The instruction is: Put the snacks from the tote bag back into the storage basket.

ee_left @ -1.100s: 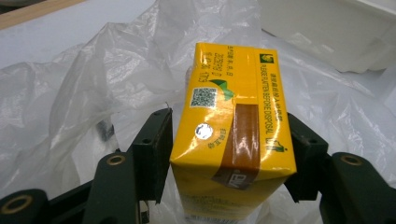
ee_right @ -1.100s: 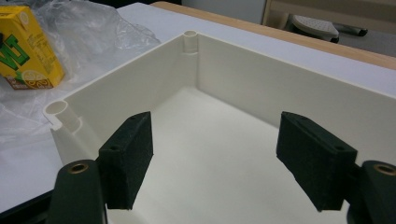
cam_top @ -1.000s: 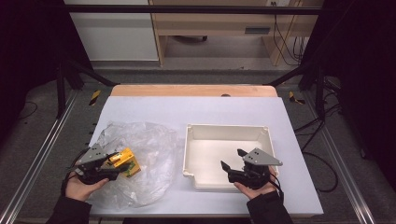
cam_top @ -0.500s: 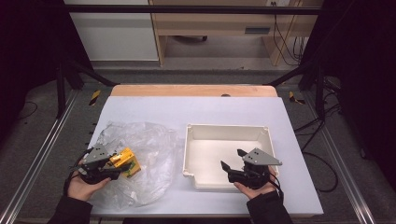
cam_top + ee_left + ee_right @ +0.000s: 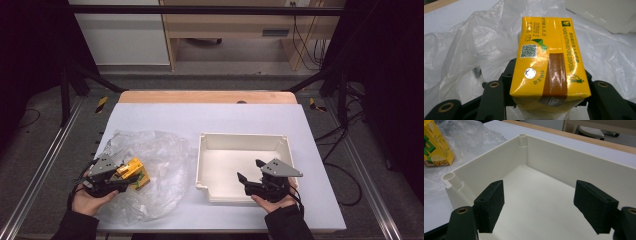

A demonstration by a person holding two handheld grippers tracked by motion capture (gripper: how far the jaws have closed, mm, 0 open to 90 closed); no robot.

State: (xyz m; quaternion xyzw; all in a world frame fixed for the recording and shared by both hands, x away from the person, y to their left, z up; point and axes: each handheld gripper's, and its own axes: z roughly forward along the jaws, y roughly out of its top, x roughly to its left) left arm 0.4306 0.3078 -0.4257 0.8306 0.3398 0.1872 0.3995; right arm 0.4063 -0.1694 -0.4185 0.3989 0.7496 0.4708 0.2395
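A yellow drink carton (image 5: pixel 549 62) with green print and a brown band lies gripped between the jaws of my left gripper (image 5: pixel 122 179), over a crumpled clear plastic bag (image 5: pixel 150 160) at the table's front left. The carton (image 5: pixel 132 172) tilts toward the tray, and its corner (image 5: pixel 435 147) shows at the upper left of the right gripper view. My right gripper (image 5: pixel 250 181) stands open at the front edge of the white tray (image 5: pixel 240 145), jaws wide apart over the tray's bare floor (image 5: pixel 536 202), holding nothing.
The white table top (image 5: pixel 210 117) has a wooden strip (image 5: pixel 207 96) along its far edge. Metal rails run along both sides of the table. A shelf unit and cables stand on the floor beyond.
The left gripper with the carton has shifted slightly; the right gripper has stayed in place at the tray.
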